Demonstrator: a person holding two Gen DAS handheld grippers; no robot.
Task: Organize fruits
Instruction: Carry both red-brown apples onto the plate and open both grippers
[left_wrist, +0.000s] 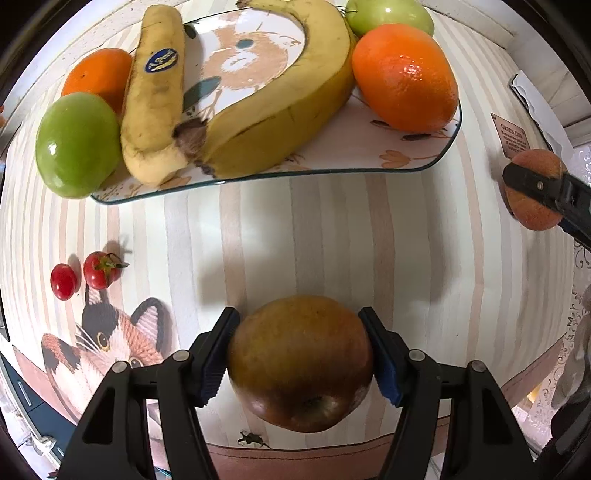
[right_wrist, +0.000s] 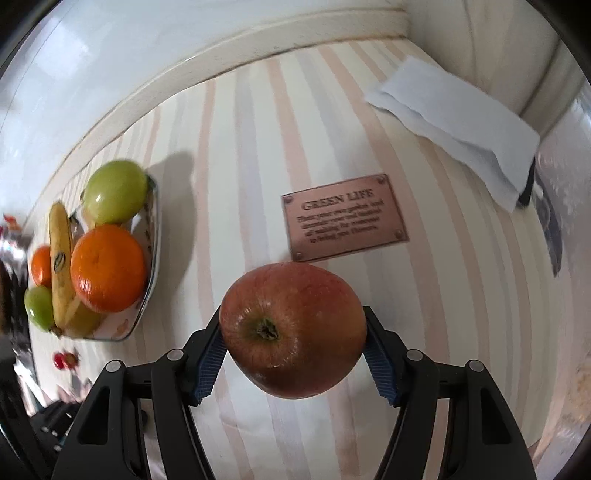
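Observation:
My left gripper (left_wrist: 299, 354) is shut on a dark red-brown apple (left_wrist: 300, 363), held above the striped tablecloth, pointing straight down. My right gripper (right_wrist: 293, 332) is shut on a red apple (right_wrist: 293, 328), stem end facing the camera; that apple (left_wrist: 535, 190) also shows at the right edge of the left wrist view. Ahead of the left gripper lies a glass plate (left_wrist: 369, 162) with a rabbit print. It bears two bananas (left_wrist: 295, 88), two oranges (left_wrist: 404, 77) and two green apples (left_wrist: 77, 144). The same plate (right_wrist: 147, 266) sits far left in the right wrist view.
Two cherry tomatoes (left_wrist: 83, 275) lie on the cloth left of the left gripper, above a cat print (left_wrist: 107, 343). A copper plaque (right_wrist: 345, 218) lies just beyond the right apple. A white paper (right_wrist: 454, 125) rests at the back right, near the wall.

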